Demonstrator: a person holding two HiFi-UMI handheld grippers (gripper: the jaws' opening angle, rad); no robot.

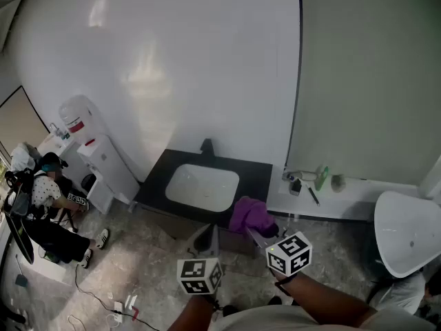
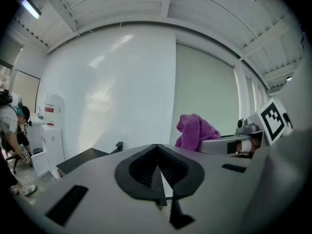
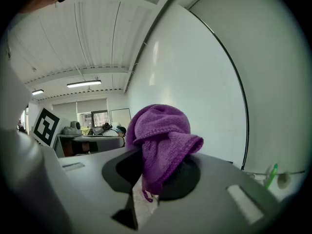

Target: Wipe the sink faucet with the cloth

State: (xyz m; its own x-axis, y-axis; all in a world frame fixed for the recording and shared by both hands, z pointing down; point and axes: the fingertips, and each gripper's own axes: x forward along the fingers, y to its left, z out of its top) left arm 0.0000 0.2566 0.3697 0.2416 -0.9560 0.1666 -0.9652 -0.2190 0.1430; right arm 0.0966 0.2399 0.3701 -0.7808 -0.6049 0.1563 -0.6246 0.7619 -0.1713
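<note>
A black faucet stands at the back of a black counter holding a white sink basin. My right gripper is shut on a purple cloth, which hangs bunched over the counter's front right corner. In the right gripper view the cloth fills the space above the right gripper. My left gripper hovers in front of the counter, shut with nothing in it. In the left gripper view the left gripper points at the wall, with the cloth to its right and the faucet to its left.
A white water dispenser stands left of the counter, and a person sits on the floor beyond it. A white ledge on the right carries a green bottle and small items. A white fixture sits far right. Cables lie on the floor.
</note>
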